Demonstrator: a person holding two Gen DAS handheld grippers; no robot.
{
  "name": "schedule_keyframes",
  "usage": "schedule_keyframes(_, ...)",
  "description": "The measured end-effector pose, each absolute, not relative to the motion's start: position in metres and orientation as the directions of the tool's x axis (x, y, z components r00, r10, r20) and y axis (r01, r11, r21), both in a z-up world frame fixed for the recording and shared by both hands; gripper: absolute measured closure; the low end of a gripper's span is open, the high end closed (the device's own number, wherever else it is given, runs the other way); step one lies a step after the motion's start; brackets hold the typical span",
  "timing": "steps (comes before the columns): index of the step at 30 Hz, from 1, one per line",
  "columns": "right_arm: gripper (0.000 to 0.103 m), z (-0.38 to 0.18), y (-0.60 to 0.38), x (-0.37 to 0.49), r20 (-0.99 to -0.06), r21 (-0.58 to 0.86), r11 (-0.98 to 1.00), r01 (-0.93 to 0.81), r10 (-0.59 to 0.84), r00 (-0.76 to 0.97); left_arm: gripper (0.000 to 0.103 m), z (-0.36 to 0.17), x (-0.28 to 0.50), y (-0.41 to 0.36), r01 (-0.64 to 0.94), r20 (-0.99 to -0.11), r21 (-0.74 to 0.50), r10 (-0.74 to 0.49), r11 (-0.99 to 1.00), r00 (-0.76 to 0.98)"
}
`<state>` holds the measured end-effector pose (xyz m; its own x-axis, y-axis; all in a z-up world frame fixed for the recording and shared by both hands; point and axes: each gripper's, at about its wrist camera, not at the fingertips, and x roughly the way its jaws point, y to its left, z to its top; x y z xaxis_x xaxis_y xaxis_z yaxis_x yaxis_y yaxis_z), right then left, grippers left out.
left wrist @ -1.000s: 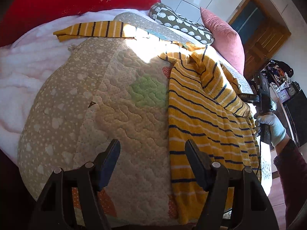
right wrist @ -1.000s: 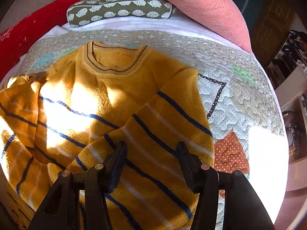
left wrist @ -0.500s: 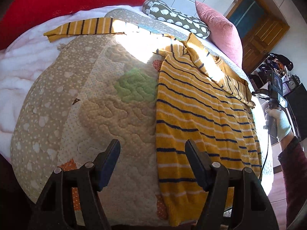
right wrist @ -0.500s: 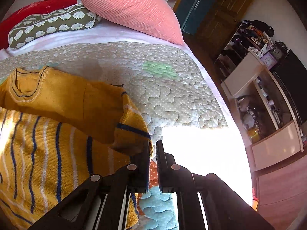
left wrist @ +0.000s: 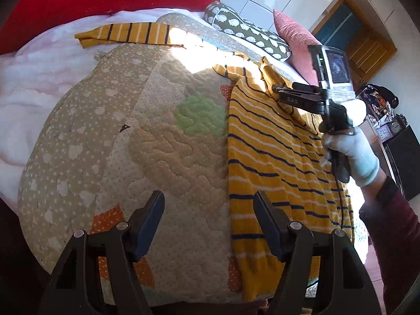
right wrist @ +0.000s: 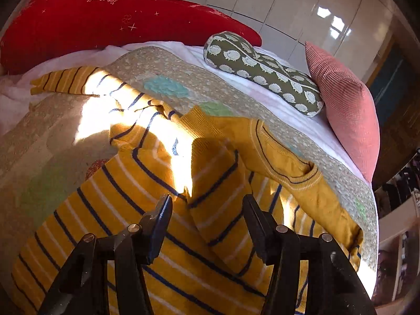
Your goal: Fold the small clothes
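A yellow sweater [left wrist: 275, 162] with navy and white stripes lies flat on the quilt [left wrist: 162, 141]. Its right sleeve [right wrist: 218, 183] is folded across the body, below the collar [right wrist: 283, 162]. The other sleeve [left wrist: 126, 34] stretches out to the far left. My right gripper [right wrist: 207, 204] hovers over the folded sleeve; its jaws are opening and the pads grip nothing. In the left wrist view the right gripper [left wrist: 277, 90] is held by a gloved hand [left wrist: 351, 157] above the sweater. My left gripper [left wrist: 208, 210] stands open and empty over the quilt, beside the sweater's left edge.
A red cushion [right wrist: 105, 21], a green hedgehog-print pillow [right wrist: 262, 73] and a pink pillow [right wrist: 346, 105] line the bed's far side. A white blanket [left wrist: 29, 89] lies left of the quilt. A wooden door [left wrist: 367, 50] and cluttered shelves [left wrist: 386, 115] stand beyond the bed's right edge.
The right gripper shut on the sleeve's end at the bed's right side, carried it over the sweater's body and let go; its jaws now stand apart. The left gripper stayed put.
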<state>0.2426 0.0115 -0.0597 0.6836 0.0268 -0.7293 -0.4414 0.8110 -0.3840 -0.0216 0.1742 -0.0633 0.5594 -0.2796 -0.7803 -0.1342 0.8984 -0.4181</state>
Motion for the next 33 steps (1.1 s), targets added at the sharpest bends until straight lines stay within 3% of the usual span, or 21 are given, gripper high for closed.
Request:
schedule_keyframes(2,0.046,-0.081,0.024,0.261,-0.711,-0.472,0.779,-0.412,-0.060,0.701,0.034,-0.066,-0.027,0.186,-0.161,-0.778,-0.431,-0.276,0.888,0.564)
schedule_keyframes(3,0.053,-0.090,0.024,0.271,-0.731,-0.478,0.777,-0.410,-0.093,0.676,0.034,-0.068,-0.029,0.192,-0.172,-0.778,-0.436,-0.273,0.884,0.566)
schedule_keyframes(4,0.095,-0.093,0.020,0.277,-0.771,-0.426,0.801,-0.421,-0.078,0.632,0.034,-0.070,-0.032,0.198,-0.183,-0.777,-0.439,-0.270,0.880,0.568)
schedule_keyframes(11,0.095,-0.015,-0.033,0.258,-0.791,0.065,0.912,-0.405,0.294,0.536,0.034,-0.082,-0.038,0.223,-0.199,-0.759,-0.490,-0.304,0.848,0.575)
schedule_keyframes(14,0.090,-0.011,-0.032,0.251,-0.796,0.281,0.847,-0.452,0.469,0.383,0.034,-0.080,-0.034,0.219,-0.193,-0.757,-0.482,-0.296,0.855,0.582)
schedule_keyframes(15,0.084,-0.015,-0.024,0.249,-0.796,0.321,0.829,-0.457,0.498,0.343,0.034,-0.080,-0.034,0.218,-0.191,-0.756,-0.485,-0.299,0.854,0.582)
schedule_keyframes(16,0.065,-0.019,-0.019,0.245,-0.802,0.333,0.826,-0.456,0.502,0.323,0.034,-0.078,-0.036,0.217,-0.188,-0.755,-0.489,-0.305,0.852,0.581)
schedule_keyframes(17,0.054,-0.020,-0.015,0.241,-0.804,0.328,0.826,-0.459,0.499,0.323,0.034,-0.077,-0.038,0.215,-0.183,-0.754,-0.488,-0.307,0.853,0.580)
schedule_keyframes(20,0.054,-0.020,-0.017,0.230,-0.779,0.336,0.826,-0.452,0.514,0.360,0.034,-0.069,-0.048,0.215,-0.182,-0.758,-0.454,-0.271,0.872,0.593)
schedule_keyframes(23,0.054,-0.030,-0.034,0.223,-0.803,0.272,0.875,-0.401,0.435,0.407,0.034,-0.066,-0.053,0.222,-0.199,-0.762,-0.438,-0.245,0.877,0.599)
schedule_keyframes(27,0.054,-0.058,-0.078,0.224,-0.858,0.046,0.942,-0.333,0.208,0.469,0.034,-0.066,-0.057,0.225,-0.212,-0.761,-0.452,-0.252,0.866,0.597)
schedule_keyframes(29,0.054,-0.069,-0.120,0.228,-0.864,-0.027,0.973,-0.229,0.093,0.495,0.034,-0.064,-0.059,0.221,-0.205,-0.763,-0.443,-0.247,0.873,0.597)
schedule_keyframes(33,0.055,-0.073,-0.234,0.226,-0.858,0.046,0.997,0.058,0.010,0.513,0.034,-0.062,-0.062,0.213,-0.192,-0.765,-0.429,-0.242,0.883,0.596)
